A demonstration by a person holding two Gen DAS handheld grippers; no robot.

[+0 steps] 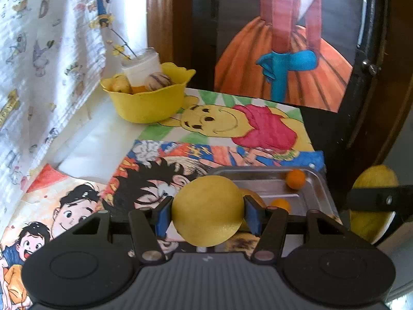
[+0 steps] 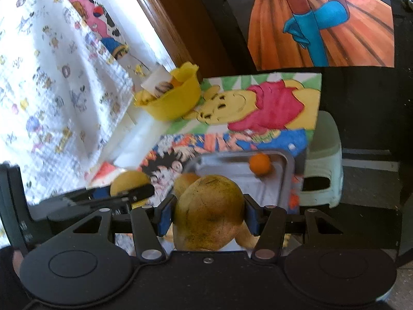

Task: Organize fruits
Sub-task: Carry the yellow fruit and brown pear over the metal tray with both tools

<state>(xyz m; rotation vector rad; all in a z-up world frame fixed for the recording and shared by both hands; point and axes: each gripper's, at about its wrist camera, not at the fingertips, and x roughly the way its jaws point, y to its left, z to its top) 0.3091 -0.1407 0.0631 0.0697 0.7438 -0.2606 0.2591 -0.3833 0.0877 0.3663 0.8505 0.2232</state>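
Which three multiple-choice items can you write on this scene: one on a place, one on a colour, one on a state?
1. Where is the small orange fruit?
A. in the metal tray
B. in the bowl
C. on the stool

2. What colour is the bowl?
A. blue
B. yellow
C. white

3. What is the left gripper doing?
A. standing open
B. gripping a yellow fruit
C. gripping the tray

Answers: 1 A, it lies near the tray's far wall. 2 B, its wavy rim and walls are yellow. 3 B, both blue pads press the fruit.

Both grippers are the same build: left gripper (image 1: 207, 214) and right gripper (image 2: 207, 213) are matte black with blue pads (image 1: 163, 217), silver pivot screws (image 1: 151, 255), two round discs and a ribbed grey-black body.
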